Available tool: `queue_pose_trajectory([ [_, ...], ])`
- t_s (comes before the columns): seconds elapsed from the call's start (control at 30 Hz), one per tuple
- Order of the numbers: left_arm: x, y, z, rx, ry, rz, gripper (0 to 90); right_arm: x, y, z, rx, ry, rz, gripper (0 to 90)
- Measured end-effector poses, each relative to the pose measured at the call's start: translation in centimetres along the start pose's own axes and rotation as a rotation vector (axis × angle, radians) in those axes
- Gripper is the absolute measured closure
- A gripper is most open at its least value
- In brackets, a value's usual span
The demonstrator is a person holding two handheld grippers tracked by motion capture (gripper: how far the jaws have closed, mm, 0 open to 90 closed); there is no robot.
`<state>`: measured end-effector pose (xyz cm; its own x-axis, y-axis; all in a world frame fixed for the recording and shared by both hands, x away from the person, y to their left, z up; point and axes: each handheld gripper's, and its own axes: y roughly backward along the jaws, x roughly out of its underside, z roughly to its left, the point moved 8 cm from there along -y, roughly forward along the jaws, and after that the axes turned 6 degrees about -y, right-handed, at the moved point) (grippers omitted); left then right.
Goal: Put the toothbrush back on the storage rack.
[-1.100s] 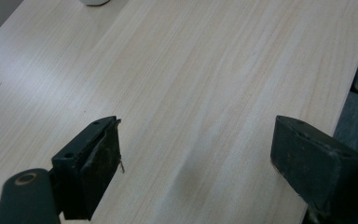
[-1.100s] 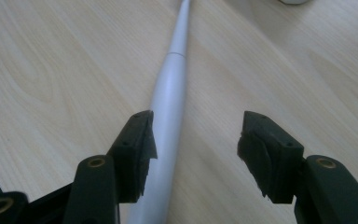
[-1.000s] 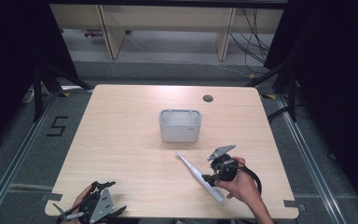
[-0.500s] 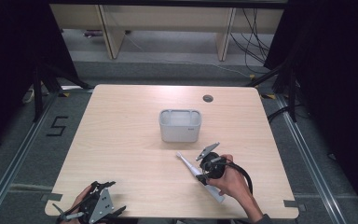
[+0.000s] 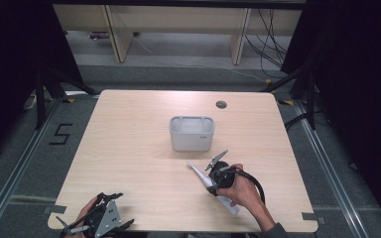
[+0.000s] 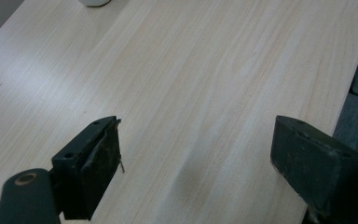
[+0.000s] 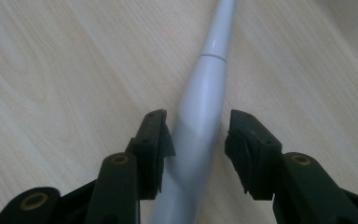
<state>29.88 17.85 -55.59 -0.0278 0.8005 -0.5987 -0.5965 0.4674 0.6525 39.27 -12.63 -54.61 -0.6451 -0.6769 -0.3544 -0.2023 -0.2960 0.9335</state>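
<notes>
A long white toothbrush-like handle [image 5: 197, 171] lies slantwise on the wooden table [image 5: 129, 148], front right of centre. My right gripper [image 5: 213, 185] is down over its middle. In the right gripper view the handle [image 7: 209, 74] runs up between the two jaws. The left jaw touches it and a thin gap shows at the right one, so the right gripper [image 7: 196, 128] is open around it. My left gripper [image 5: 120, 208] rests at the table's front left corner. It stands wide open [image 6: 196, 135] over bare wood.
A grey rectangular tub [image 5: 192, 134] stands at the table's middle, just beyond the handle; its base peeks into the left gripper view [image 6: 94, 2]. A cable hole [image 5: 221, 104] is near the far edge. The table's edge [image 6: 349, 88] lies close beside the left gripper.
My right gripper has moved left and down from beside the white handle until its jaws straddle it. The left gripper has stayed put.
</notes>
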Motion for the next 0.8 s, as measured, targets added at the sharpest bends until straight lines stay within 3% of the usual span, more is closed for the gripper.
queue_pose_trajectory([
  [0.17, 0.07, 0.00, -0.03, 0.004, 0.001, 0.005, 15.4, 0.00, -0.32, 0.12, -0.016, -0.015, 0.025, 59.4],
  [0.37, 0.07, 0.13, 0.02, 0.010, -0.010, 0.010, 15.4, -0.02, -0.78, 0.38, -0.032, 0.009, 0.061, 64.2],
  [0.4, 0.02, -0.09, 0.08, -0.019, -0.002, -0.003, 15.4, -0.07, -0.88, 0.42, -0.031, 0.006, 0.069, 65.8],
  [0.43, 0.02, -0.09, 0.08, -0.019, -0.002, -0.003, 15.4, -0.16, -0.96, 0.30, -0.034, 0.025, 0.070, 66.0],
  [0.5, 0.00, -0.11, 0.08, -0.019, 0.001, -0.005, 15.4, -0.19, -0.94, 0.45, -0.031, 0.014, 0.091, 66.2],
  [0.53, 0.04, 0.03, 0.02, 0.006, -0.009, 0.000, 15.4, -0.25, -0.95, 0.43, -0.029, 0.027, 0.100, 66.2],
  [0.57, 0.04, 0.03, 0.02, 0.006, -0.009, 0.000, 15.4, -0.25, -0.95, 0.43, -0.029, 0.027, 0.100, 66.2],
  [0.63, 0.07, 0.06, 0.03, 0.004, -0.009, 0.007, 15.4, -0.46, -0.92, 0.36, -0.016, 0.074, 0.140, 66.2],
  [0.8, 0.06, 0.01, 0.06, -0.008, -0.006, 0.002, 15.4, -0.73, -0.97, 0.39, -0.011, 0.089, 0.195, 66.2],
])
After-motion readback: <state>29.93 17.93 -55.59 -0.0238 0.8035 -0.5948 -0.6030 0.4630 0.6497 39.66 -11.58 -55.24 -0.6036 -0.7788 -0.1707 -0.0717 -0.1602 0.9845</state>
